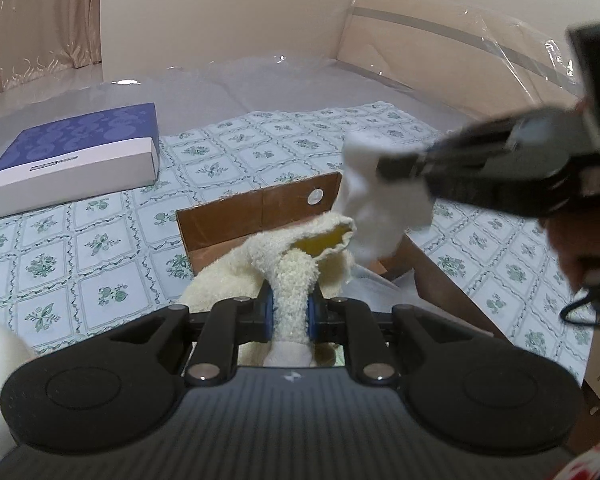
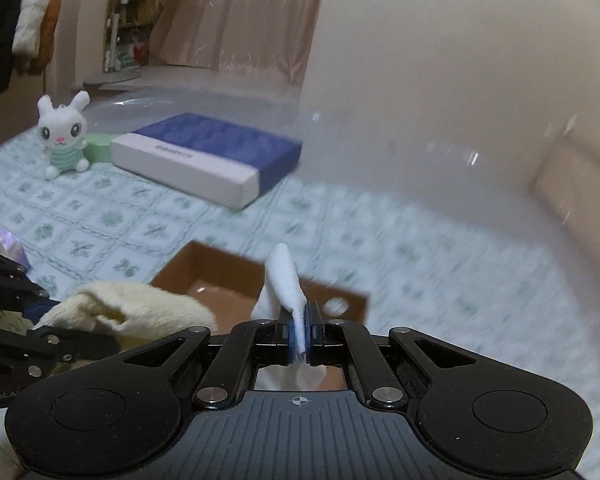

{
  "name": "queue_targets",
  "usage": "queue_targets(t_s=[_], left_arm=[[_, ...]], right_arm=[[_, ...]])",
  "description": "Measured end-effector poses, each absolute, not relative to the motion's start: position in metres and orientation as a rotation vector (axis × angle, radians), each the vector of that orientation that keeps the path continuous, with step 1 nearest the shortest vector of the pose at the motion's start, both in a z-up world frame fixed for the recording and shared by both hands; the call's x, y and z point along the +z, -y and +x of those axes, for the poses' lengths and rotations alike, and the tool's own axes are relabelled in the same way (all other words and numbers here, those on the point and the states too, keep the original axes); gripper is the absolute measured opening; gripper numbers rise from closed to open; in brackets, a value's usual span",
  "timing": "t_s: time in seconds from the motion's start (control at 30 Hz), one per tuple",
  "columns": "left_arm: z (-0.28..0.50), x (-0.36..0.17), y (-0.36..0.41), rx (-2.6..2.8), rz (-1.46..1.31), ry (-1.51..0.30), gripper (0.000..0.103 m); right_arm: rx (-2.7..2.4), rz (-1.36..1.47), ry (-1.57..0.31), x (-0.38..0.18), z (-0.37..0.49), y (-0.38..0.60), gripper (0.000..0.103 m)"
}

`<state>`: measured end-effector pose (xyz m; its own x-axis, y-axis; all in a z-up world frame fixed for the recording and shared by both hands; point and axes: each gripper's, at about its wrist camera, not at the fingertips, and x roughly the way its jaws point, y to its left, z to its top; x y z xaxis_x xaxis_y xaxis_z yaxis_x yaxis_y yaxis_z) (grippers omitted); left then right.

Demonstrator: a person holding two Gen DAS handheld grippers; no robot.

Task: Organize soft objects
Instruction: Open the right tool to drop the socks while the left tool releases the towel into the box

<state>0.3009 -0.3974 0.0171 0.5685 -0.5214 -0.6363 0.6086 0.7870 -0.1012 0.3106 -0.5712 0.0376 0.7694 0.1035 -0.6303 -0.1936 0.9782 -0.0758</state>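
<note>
The left gripper [image 1: 291, 312] is clamped on a cream fleece cloth [image 1: 296, 264]; the fabric bunches between its blue pads [image 1: 266, 312] and spills forward over the near wall of the open cardboard box [image 1: 260, 208]. The right gripper [image 2: 299, 332] is closed on a thin white cloth [image 2: 286, 276], which stands up ahead of its fingers and hangs down behind them. In the left wrist view the right gripper enters from the right, holding the white cloth above the box and just beside the cream cloth. The box sits directly ahead of both tools on a green floral bedsheet [image 1: 100, 240]. Beyond the box, to the left of both grippers, lies a blue-and-white flat box [image 2: 208, 156]. Farther left of it stands a white plush rabbit [image 2: 63, 136].
</note>
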Motion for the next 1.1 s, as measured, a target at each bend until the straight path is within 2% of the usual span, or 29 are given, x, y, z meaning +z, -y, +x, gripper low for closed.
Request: queue_targets(t_s=[0.13,0.2,0.23,0.27,0.3,0.33,0.6,0.67,0.87,1.1], left_arm=[[0.312,0.018,0.404,-0.661,0.128,-0.689,0.014],[0.317,0.02,0.408,-0.663,0.125,-0.68,0.014],[0.32,0.021,0.409,-0.662,0.121,-0.675,0.014],[0.323,0.021,0.411,-0.662,0.114,-0.672,0.014],[0.325,0.022,0.413,-0.663,0.107,-0.669,0.014],[0.328,0.023,0.415,-0.666,0.103,-0.666,0.015],[0.33,0.023,0.423,-0.684,0.099,-0.667,0.022],[0.328,0.023,0.424,-0.685,0.102,-0.667,0.029],[0.32,0.033,0.425,-0.688,0.114,-0.635,0.038],[0.297,0.04,0.408,-0.674,0.101,-0.622,0.04]], right_arm=[[0.192,-0.011,-0.69,0.031,0.312,0.592,0.004],[0.189,0.036,-0.693,0.029,0.311,0.6,0.012],[0.186,0.063,-0.692,0.029,0.31,0.606,0.031],[0.185,0.086,-0.689,0.029,0.309,0.61,0.06],[0.183,0.109,-0.68,0.028,0.306,0.614,0.069],[0.184,0.131,-0.661,0.028,0.302,0.619,0.072],[0.205,0.164,-0.684,0.018,0.286,0.628,0.072],[0.199,0.174,-0.687,0.014,0.28,0.63,0.072],[0.16,0.225,-0.69,0.006,0.254,0.64,0.072],[0.117,0.236,-0.67,0.012,0.217,0.636,0.072]])
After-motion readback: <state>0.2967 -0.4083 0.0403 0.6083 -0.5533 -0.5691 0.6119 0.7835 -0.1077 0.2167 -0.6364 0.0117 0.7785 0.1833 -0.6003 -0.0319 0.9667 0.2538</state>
